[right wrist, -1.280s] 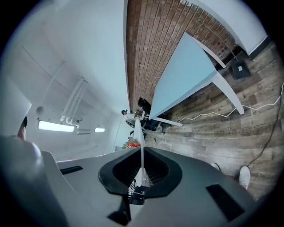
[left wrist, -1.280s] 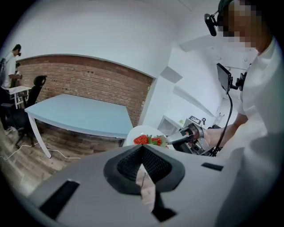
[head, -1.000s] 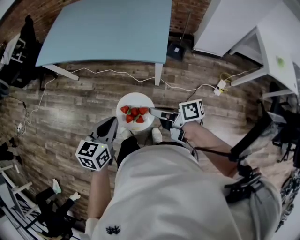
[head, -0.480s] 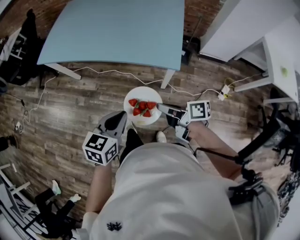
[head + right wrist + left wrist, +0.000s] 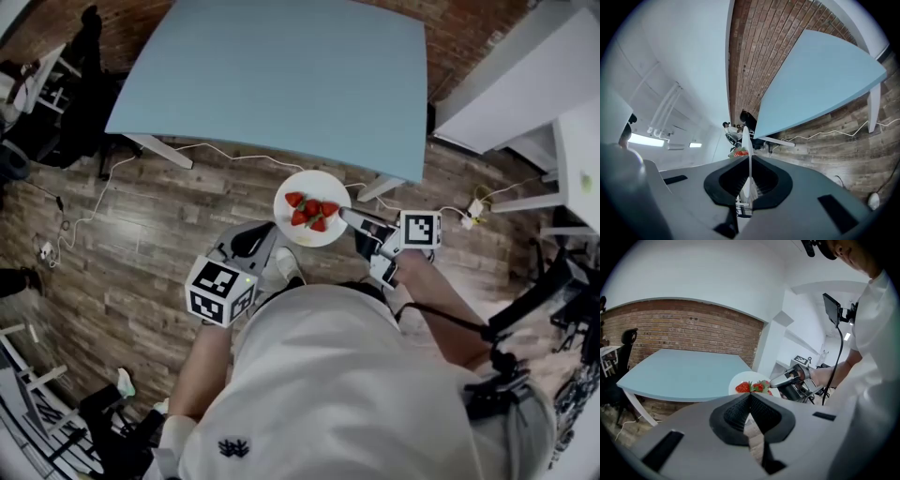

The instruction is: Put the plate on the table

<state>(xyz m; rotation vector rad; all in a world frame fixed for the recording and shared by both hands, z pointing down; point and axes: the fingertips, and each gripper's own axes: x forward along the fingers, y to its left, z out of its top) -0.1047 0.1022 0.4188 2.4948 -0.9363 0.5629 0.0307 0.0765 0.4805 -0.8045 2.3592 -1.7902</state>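
Right gripper (image 5: 349, 216) fingers are clamping the round white plate (image 5: 287, 223) beside the pale-blue bench (image 5: 281, 84) edge; left gripper (image 5: 251, 242) fingers are pressing together.

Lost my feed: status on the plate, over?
Right tongs shut on plate rim, strawberries aboard. Left tongs shut, empty. Plate aloft, just short of table. Path looks clear.

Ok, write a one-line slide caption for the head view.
Right gripper clamps the rim of a white plate of strawberries, held over the wood floor just short of the blue table.
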